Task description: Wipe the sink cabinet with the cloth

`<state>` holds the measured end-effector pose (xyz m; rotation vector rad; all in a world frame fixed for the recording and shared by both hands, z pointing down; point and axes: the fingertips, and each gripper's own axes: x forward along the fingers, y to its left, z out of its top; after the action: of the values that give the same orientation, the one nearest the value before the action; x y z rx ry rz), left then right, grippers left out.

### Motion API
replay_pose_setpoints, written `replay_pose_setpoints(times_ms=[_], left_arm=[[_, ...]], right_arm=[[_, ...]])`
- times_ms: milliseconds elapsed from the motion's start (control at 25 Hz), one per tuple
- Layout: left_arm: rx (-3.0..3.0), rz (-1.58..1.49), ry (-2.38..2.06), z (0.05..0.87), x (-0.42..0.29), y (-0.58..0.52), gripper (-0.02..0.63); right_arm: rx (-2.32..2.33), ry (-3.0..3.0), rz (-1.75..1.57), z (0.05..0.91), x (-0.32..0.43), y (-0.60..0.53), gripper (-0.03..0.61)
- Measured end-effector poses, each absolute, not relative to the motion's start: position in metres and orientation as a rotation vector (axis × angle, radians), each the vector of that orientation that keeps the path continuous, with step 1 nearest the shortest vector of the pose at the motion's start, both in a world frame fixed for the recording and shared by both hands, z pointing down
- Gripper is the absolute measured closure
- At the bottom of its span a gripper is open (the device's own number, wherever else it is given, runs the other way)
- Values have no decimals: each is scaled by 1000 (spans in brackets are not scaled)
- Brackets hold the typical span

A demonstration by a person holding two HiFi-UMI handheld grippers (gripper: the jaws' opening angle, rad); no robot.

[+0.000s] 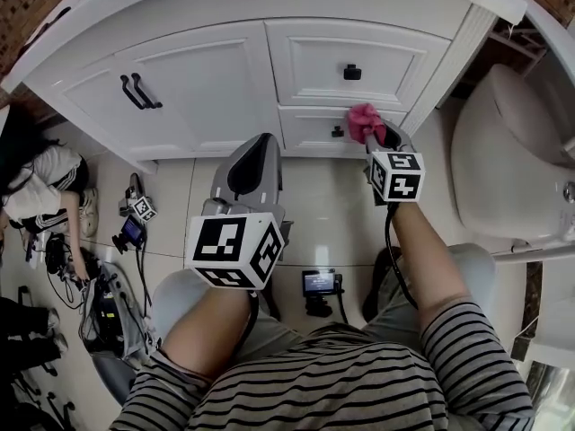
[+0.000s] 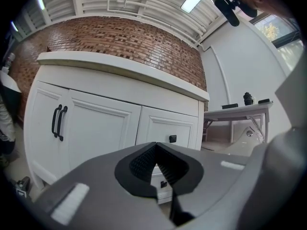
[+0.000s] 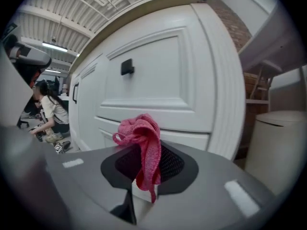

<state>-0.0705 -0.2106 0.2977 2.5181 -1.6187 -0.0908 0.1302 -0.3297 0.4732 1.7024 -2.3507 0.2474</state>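
Observation:
The white sink cabinet (image 1: pixel 216 79) fills the top of the head view, with two doors and two drawers with black handles. My right gripper (image 1: pixel 377 137) is shut on a bunched pink cloth (image 1: pixel 363 120), which is close against the lower drawer front (image 1: pixel 314 128). In the right gripper view the pink cloth (image 3: pixel 143 143) sticks up from between the jaws, in front of the drawers (image 3: pixel 158 75). My left gripper (image 1: pixel 254 155) is shut and holds nothing; it hangs back from the cabinet, over the floor. The left gripper view faces the cabinet doors (image 2: pixel 91 123).
A white toilet (image 1: pixel 508 151) stands close at the right. On the tiled floor at the left are cables and small devices (image 1: pixel 130 223), and a person (image 1: pixel 40 187) crouches there. A small screen device (image 1: pixel 320 284) lies between my knees.

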Motion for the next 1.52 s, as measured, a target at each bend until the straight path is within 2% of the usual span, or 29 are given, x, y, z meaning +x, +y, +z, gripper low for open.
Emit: replay_pose_setpoints(times_ms=[160, 320, 440, 600, 720, 840, 1240, 1520], left_arm=[[2531, -59, -1612, 301, -62, -208, 620], [2527, -48, -1620, 302, -62, -206, 620], [2514, -71, -1613, 300, -66, -205, 620], [2523, -100, -1603, 295, -67, -204, 620], [2521, -109, -1602, 295, -70, -205, 620], [2497, -123, -1611, 295, -77, -209, 621], [2464, -113, -1601, 298, -83, -219, 620], [2497, -56, -1600, 313, -67, -224, 620]], right_arm=[[1864, -2224, 336, 483, 197, -325, 500], [1896, -2191, 364, 485, 207, -320, 503], [1834, -2292, 353, 477, 166, -313, 505], [1560, -2533, 287, 469, 62, -306, 503], [1374, -2587, 255, 490, -3, -310, 503], [1351, -2530, 295, 527, -27, -326, 503], [1485, -2307, 414, 598, 36, -344, 508], [1505, -2235, 412, 609, 92, -344, 505]])
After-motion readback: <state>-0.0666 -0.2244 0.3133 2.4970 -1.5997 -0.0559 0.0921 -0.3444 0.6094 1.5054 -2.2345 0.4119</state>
